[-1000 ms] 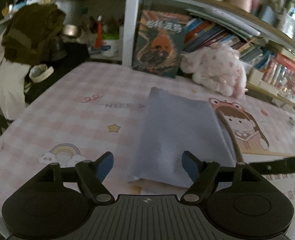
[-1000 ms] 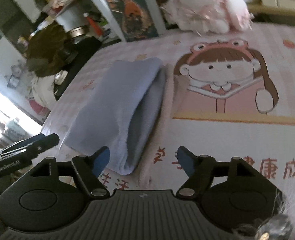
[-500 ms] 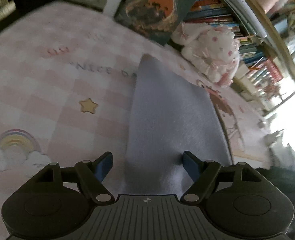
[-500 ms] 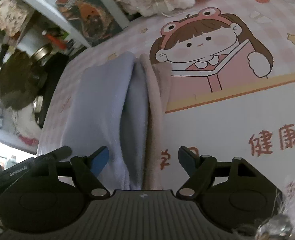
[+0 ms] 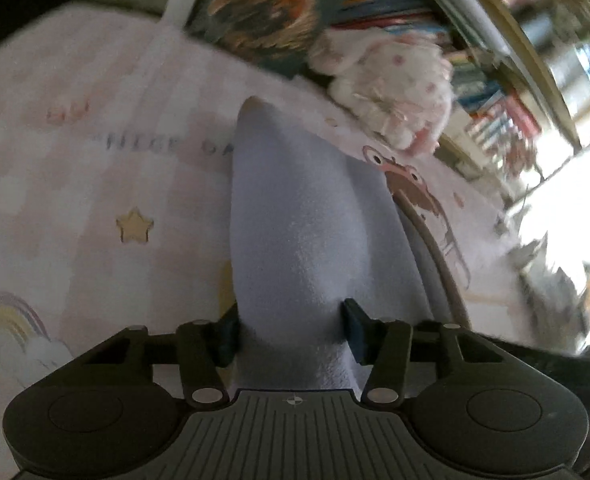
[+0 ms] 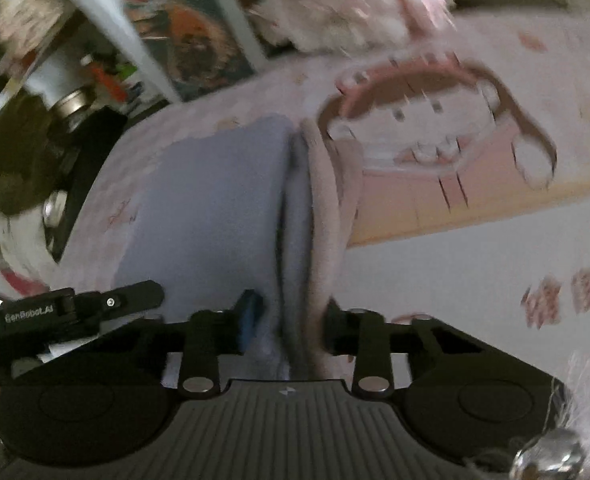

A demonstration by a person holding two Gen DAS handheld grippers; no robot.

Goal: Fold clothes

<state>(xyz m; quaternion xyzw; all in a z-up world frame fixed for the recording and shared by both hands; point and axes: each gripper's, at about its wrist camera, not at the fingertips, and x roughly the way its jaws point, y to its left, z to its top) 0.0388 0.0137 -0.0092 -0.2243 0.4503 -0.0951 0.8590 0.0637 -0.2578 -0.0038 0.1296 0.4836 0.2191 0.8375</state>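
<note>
A folded pale blue-grey fleece garment (image 5: 295, 232) with a beige-pink inner layer lies on the pink cartoon-print table cover (image 5: 75, 200). My left gripper (image 5: 291, 332) is shut on its near edge, and the cloth bulges up between the fingers. In the right wrist view the same garment (image 6: 215, 208) shows its blue layers and the beige-pink layer (image 6: 327, 208) side by side. My right gripper (image 6: 291, 320) is shut on the near end of those layers. The left gripper's arm (image 6: 83, 304) shows at the lower left of that view.
A white plush toy (image 5: 395, 92) sits at the table's far edge before a bookshelf (image 5: 475, 60). A large poster book (image 5: 263, 20) leans against the shelf. Dark clothes and a jar (image 6: 71, 104) lie off the table's left side.
Both grippers have moved forward onto the garment's near edge and closed on it. One second ago both were open and short of the cloth.
</note>
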